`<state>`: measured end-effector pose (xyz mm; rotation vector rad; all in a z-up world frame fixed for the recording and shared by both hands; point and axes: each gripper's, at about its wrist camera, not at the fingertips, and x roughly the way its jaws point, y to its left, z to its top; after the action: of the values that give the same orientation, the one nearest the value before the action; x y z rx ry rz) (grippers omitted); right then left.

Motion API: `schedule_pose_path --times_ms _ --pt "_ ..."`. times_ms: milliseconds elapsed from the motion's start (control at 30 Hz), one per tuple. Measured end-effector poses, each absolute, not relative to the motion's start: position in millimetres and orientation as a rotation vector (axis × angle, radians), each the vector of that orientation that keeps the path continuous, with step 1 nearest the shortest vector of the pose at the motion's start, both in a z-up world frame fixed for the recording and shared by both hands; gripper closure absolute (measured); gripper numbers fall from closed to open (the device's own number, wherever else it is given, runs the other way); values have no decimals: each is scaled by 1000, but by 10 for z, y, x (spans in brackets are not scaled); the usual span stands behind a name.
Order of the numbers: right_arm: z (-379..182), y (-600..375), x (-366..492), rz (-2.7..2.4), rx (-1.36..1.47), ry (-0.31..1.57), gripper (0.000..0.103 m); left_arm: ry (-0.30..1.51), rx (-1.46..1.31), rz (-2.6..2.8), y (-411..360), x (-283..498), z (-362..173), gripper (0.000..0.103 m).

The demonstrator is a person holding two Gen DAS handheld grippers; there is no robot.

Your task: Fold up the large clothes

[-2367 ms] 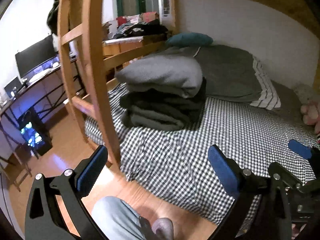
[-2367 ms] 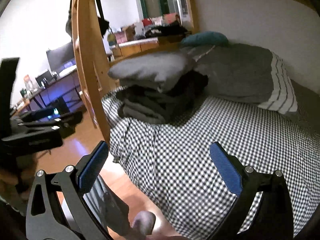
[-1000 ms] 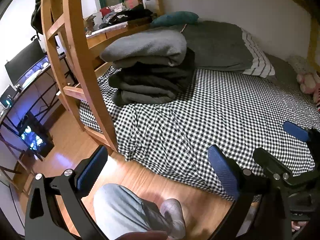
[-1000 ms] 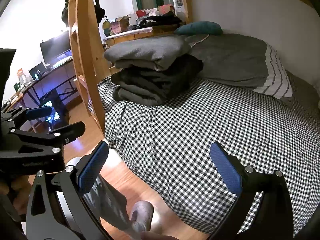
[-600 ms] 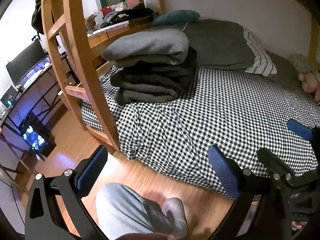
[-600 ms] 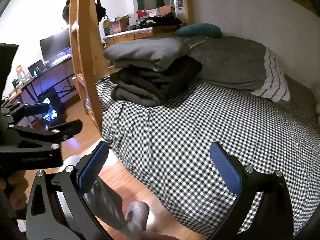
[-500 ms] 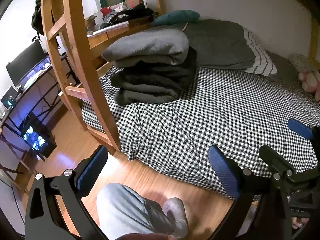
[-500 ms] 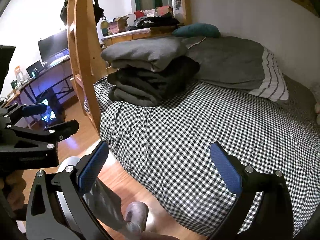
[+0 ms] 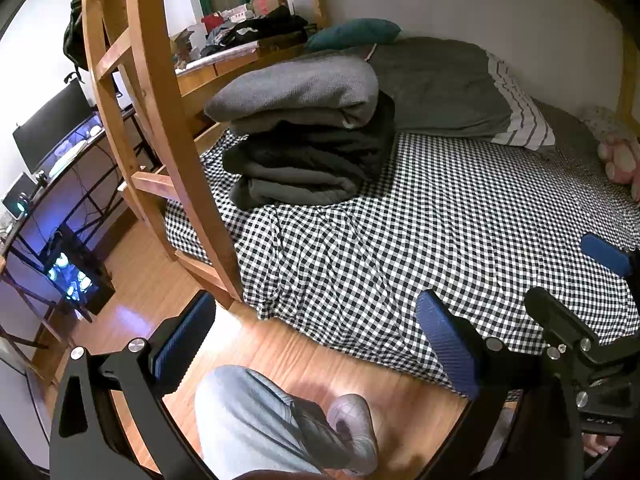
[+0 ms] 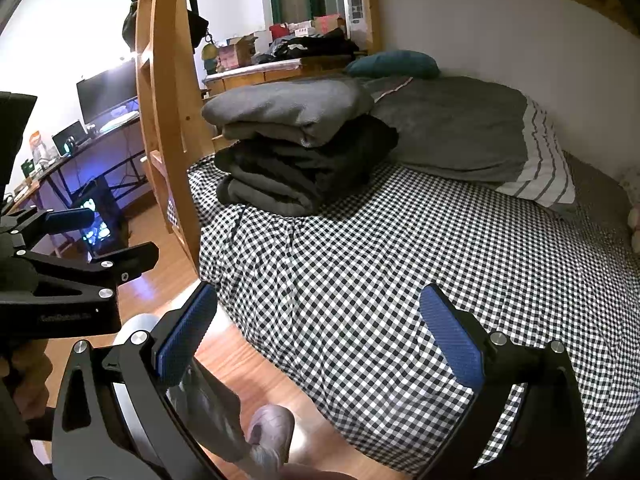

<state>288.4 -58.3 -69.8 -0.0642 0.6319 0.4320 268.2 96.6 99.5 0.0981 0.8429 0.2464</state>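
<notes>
A stack of folded clothes (image 9: pixel 304 140), light grey on top and dark grey below, sits at the left end of the checked bed (image 9: pixel 440 232); it also shows in the right wrist view (image 10: pixel 296 148). My left gripper (image 9: pixel 316 344) is open and empty, held over the wooden floor at the bed's near edge, well short of the stack. My right gripper (image 10: pixel 320 336) is open and empty over the bed's front edge. The right gripper also shows at the right of the left wrist view (image 9: pixel 592 300), and the left gripper at the left of the right wrist view (image 10: pixel 76 240).
A wooden bunk ladder (image 9: pixel 160 120) stands between me and the stack. A grey pillow with a striped end (image 9: pixel 452 88) and a teal cushion (image 9: pixel 352 34) lie behind the stack. A desk with a monitor (image 9: pixel 52 124) is at left. My leg and foot (image 9: pixel 288 428) are below.
Both grippers have pulled back and risen a little from the bed, so the stack looks farther off and more floor shows. Both stay open and empty.
</notes>
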Motion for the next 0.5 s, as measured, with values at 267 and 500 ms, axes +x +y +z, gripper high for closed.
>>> schedule_pose_path --times_ms 267,500 --pt "-688 -601 2885 428 -55 626 3 846 97 244 972 2682 996 5" --pt "-685 -619 2887 422 -47 624 3 853 92 242 980 2685 1004 5"
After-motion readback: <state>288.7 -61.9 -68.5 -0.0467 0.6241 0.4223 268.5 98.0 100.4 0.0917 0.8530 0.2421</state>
